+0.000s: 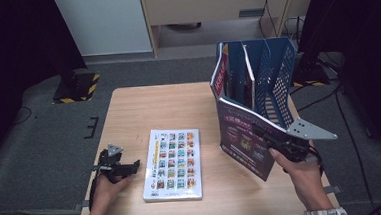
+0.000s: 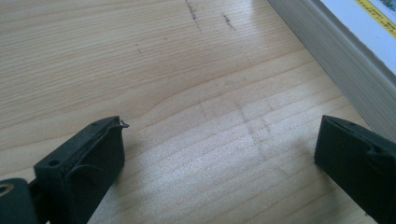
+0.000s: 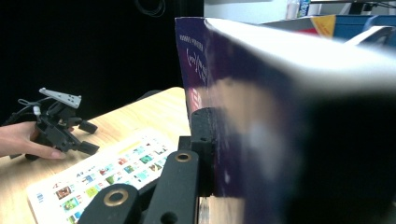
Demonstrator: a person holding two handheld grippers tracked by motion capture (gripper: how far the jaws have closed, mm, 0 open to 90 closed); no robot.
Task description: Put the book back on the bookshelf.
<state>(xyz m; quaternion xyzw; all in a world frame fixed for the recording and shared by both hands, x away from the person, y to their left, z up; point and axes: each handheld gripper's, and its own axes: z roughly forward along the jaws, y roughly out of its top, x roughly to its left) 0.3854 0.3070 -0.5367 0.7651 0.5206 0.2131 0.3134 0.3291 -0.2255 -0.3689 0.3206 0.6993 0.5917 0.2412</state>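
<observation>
the right gripper (image 1: 276, 143) was clamped on a purple-covered magazine (image 1: 243, 137), upright beside the blue slotted file rack (image 1: 269, 75), not yet slotted; the open-jawed left gripper (image 1: 124, 167) rested beside a white picture-grid book (image 1: 173, 163) left lying flat

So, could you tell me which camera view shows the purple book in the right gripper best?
The high view: the purple book shows whole there, upright, its cover readable, held by the right gripper before the blue rack. The right gripper view shows it close and blurred, one jaw pressed to its cover. The left gripper view faces the table.
</observation>
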